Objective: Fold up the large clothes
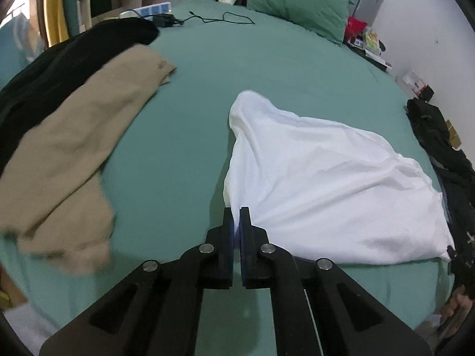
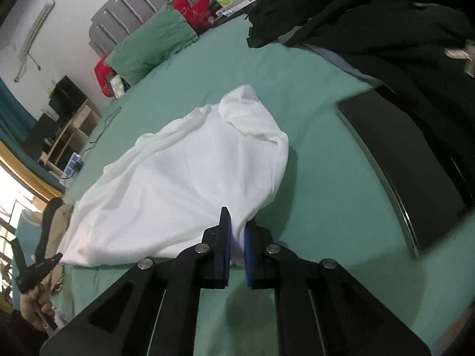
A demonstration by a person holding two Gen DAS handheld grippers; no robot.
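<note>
The left gripper (image 1: 237,212) is clamped on the near left corner of the white garment (image 1: 326,184), its blue pads pressed together with a thin fold of cloth pinched between them. The right gripper (image 2: 237,222) is clamped on the garment's (image 2: 184,178) near right corner, white fabric bunched between its pads. The garment lies loosely spread and wrinkled on the green bedsheet (image 1: 193,103), near the near edge of the bed, its far end drawn up into a rumpled point.

In the left wrist view, a tan garment (image 1: 74,148) lies to the left on the sheet, well apart from the white one, with a black garment (image 1: 59,59) beyond it. A green pillow (image 1: 297,3) sits at the far end of the bed, and a black cable (image 1: 225,19) lies on the sheet before it.

In the right wrist view, a flat black slab (image 2: 409,166) lies on the right of the bed, with a heap of dark clothing (image 2: 371,14) beyond it. At the far left the person's hand (image 2: 35,308) shows below the left gripper (image 2: 58,256).
</note>
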